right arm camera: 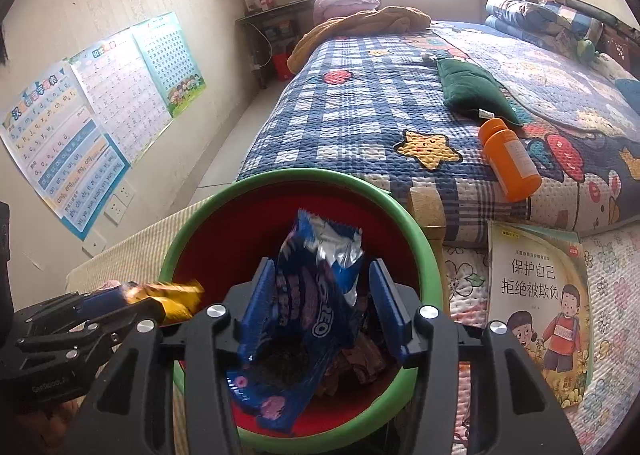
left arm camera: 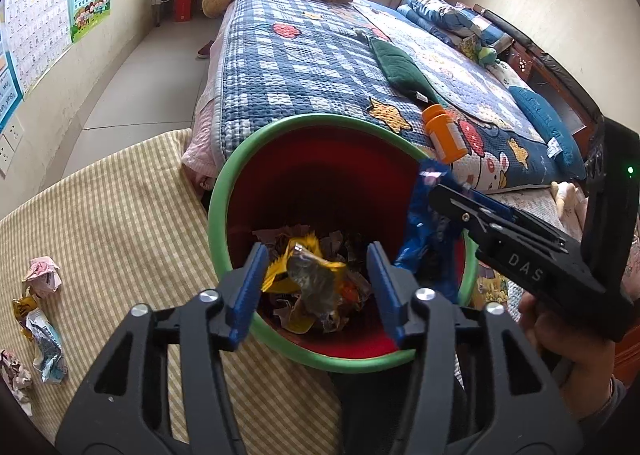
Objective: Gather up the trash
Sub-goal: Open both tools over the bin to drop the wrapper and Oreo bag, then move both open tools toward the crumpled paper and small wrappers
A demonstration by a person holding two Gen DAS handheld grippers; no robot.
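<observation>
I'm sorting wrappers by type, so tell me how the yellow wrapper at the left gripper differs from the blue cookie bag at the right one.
The yellow wrapper is small and crumpled, part clear film; the blue cookie bag is much larger, torn open with silver lining showing. The wrapper hangs loose between the left gripper fingers; the bag stands tall between the right gripper fingers. Both are over the red bin, jaws parted.

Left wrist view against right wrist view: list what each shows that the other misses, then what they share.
Only the left wrist view shows the crumpled wrappers lying on the striped cushion, and the yellow wrapper between the open left gripper fingers.

Only the right wrist view shows the picture book beside the bin, and the blue cookie bag between the open right gripper fingers.

Both show the red bin with its green rim, trash inside it, the orange bottle, the green cloth and the checked quilt.
</observation>
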